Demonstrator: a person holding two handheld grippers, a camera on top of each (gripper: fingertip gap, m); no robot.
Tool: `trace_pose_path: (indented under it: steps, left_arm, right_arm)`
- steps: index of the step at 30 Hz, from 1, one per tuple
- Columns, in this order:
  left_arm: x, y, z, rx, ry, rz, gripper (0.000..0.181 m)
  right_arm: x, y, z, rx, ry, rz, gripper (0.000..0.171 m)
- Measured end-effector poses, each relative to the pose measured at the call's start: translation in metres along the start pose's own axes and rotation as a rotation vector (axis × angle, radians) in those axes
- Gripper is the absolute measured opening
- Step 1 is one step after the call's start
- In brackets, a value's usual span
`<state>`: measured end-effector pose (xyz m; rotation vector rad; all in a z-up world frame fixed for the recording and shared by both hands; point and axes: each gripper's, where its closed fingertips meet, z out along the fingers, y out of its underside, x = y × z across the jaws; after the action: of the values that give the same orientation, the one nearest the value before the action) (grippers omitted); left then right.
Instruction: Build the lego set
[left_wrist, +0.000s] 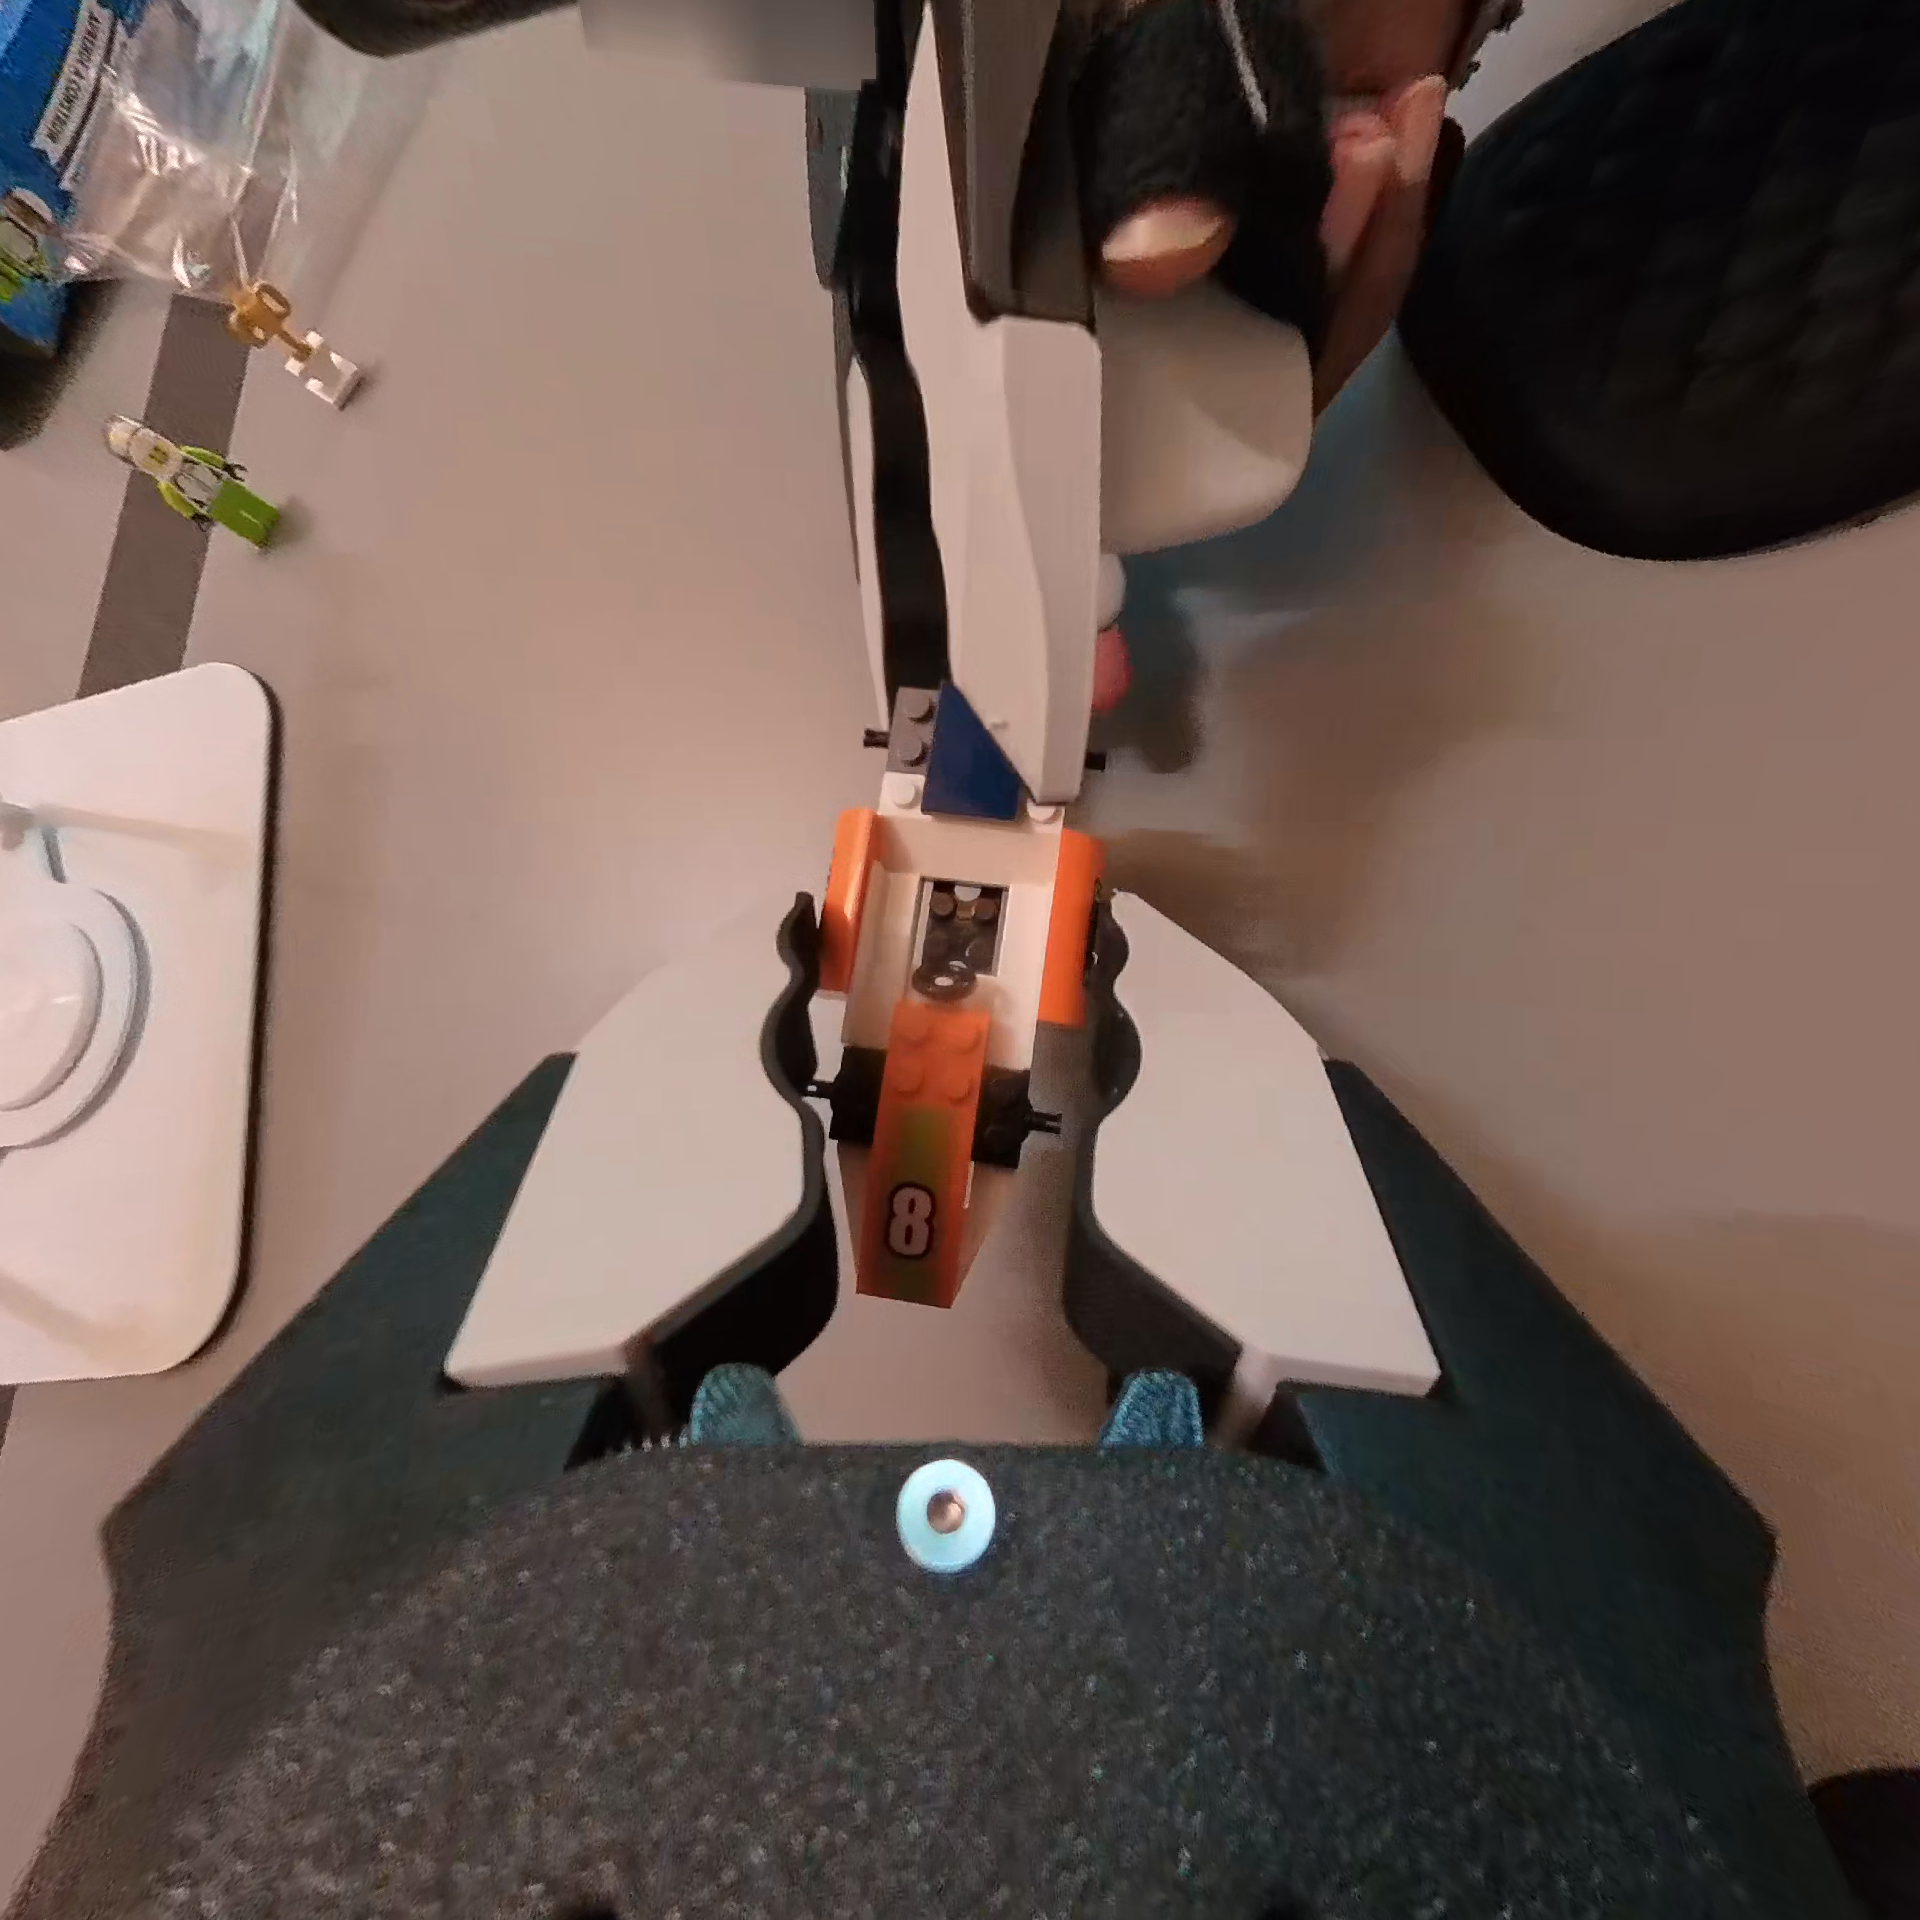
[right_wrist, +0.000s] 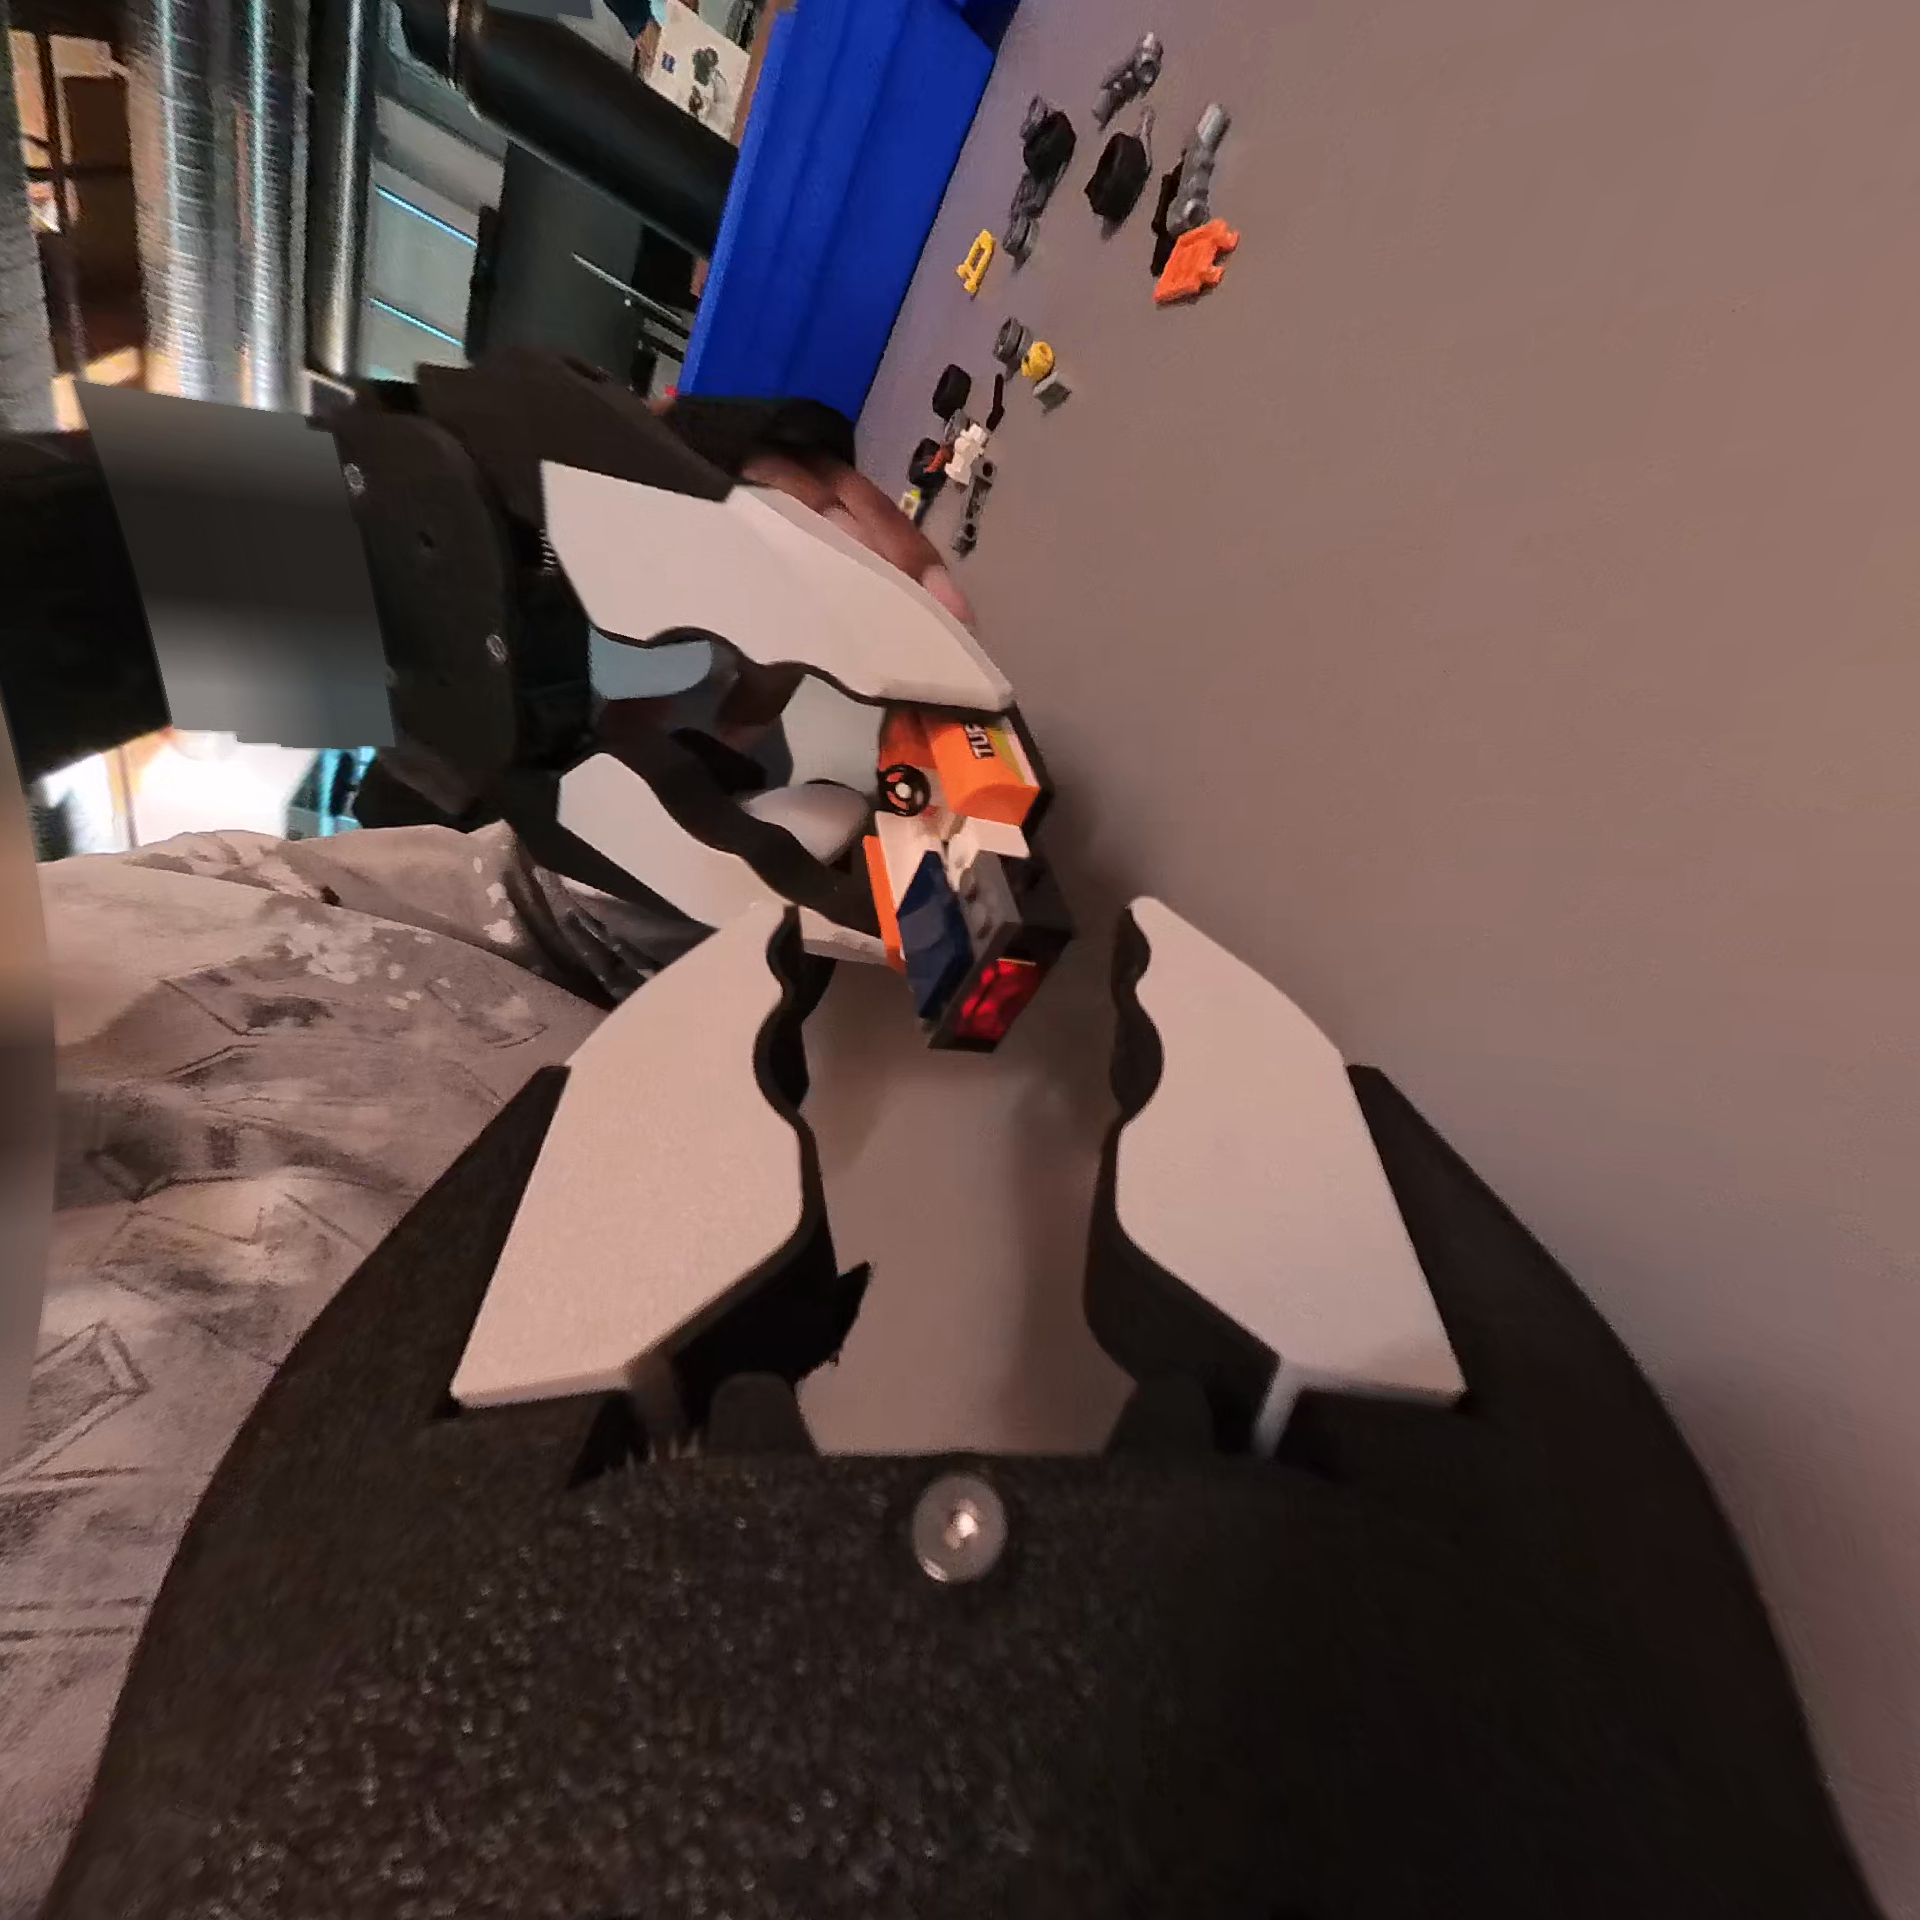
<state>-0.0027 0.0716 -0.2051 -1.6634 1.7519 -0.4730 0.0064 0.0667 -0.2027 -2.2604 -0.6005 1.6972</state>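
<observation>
— What do we have underneath everything?

— We see a plain grey table (left_wrist: 582, 436), matte, lit warmly, with a darker grey stripe (left_wrist: 156, 499) running along its left side in the left wrist view.

— And past the table's edge?

— In the right wrist view we find a bright blue panel (right_wrist: 831, 208) standing at the far edge, and behind it dark shelving (right_wrist: 499, 239) and a shiny ribbed metal duct (right_wrist: 208, 197).

— Anything nearer?

— We make out a grey patterned cloth (right_wrist: 260, 1039) at the left, and a dark round cushion (left_wrist: 1704, 312) beside the table in the left wrist view.
</observation>
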Motion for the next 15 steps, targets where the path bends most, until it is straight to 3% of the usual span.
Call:
trace_pose_path:
  steps: [10,15]
  left_arm:
    - [0.0009,0.0023,-0.0075,0.009,0.016,0.003,0.05]
    - [0.0039,0.0023,-0.0076,0.008,0.024,0.029,0.05]
  right_arm:
    - [-0.0044,-0.0026,0.0054,0.024,-0.079,0.044,0.026]
    - [-0.0072,0.0003,0.0054,0.038,-0.106,0.048,0.024]
